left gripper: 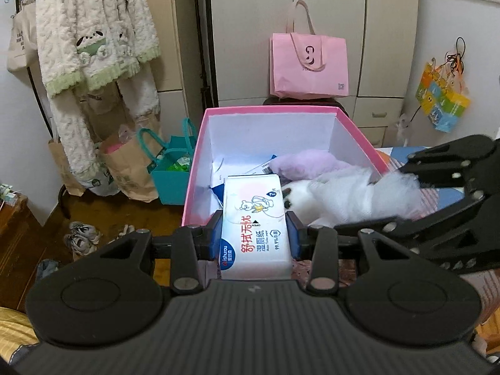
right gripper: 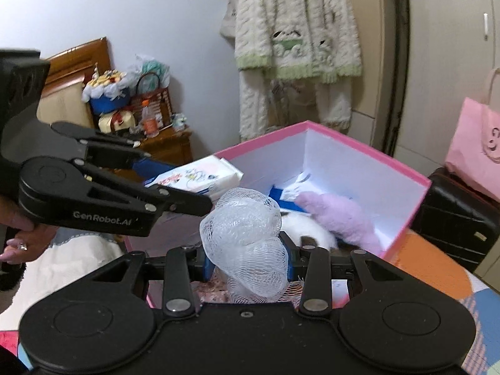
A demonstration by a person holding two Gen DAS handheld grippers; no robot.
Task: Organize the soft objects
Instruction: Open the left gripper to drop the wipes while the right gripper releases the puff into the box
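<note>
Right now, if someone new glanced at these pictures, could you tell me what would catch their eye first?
Most striking is the open pink box at the centre, with a lilac plush and a white plush inside. The left gripper is shut on a wet wipes pack over the box's near edge, and the right gripper is shut on a white mesh ball beside it.

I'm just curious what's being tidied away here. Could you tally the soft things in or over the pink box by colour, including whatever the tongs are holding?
White: 3 - wet-wipes pack in the left tongs, mesh puff in the right tongs, white plush in the pink box.
Purple: 1 - purple plush, in the box.
Total: 4
</note>
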